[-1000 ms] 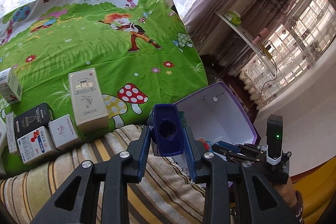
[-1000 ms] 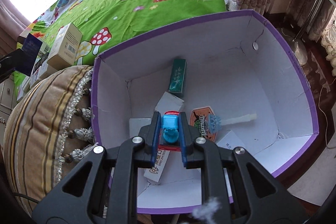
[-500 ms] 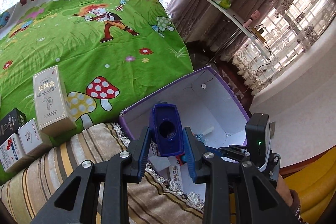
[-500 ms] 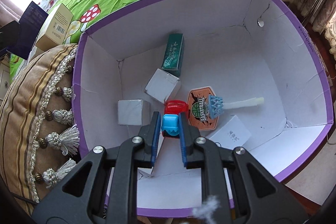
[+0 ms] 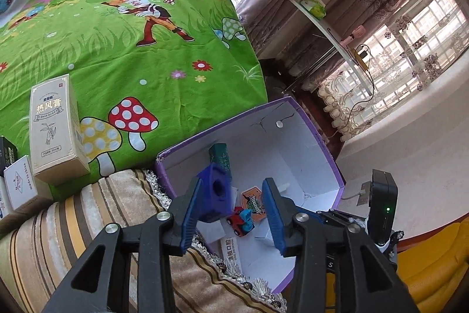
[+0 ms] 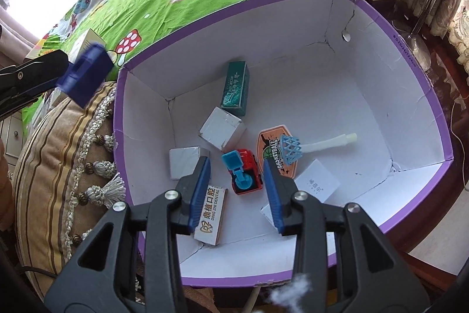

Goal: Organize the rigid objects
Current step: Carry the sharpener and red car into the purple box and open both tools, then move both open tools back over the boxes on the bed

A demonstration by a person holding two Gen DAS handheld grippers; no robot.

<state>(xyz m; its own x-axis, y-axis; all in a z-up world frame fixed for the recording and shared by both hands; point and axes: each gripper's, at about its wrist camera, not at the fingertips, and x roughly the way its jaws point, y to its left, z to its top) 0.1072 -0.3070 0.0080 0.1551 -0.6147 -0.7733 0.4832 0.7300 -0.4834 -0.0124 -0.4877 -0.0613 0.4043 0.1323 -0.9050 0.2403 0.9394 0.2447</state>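
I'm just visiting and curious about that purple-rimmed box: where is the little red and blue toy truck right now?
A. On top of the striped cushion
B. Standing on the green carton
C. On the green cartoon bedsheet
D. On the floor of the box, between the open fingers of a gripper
D: the toy truck lies on the white floor of the purple-rimmed box, loose between the opening jaws of the right gripper.

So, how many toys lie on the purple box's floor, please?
2: a red-and-blue truck mid-floor, and a basketball hoop just right of it; the cartons may hide others.
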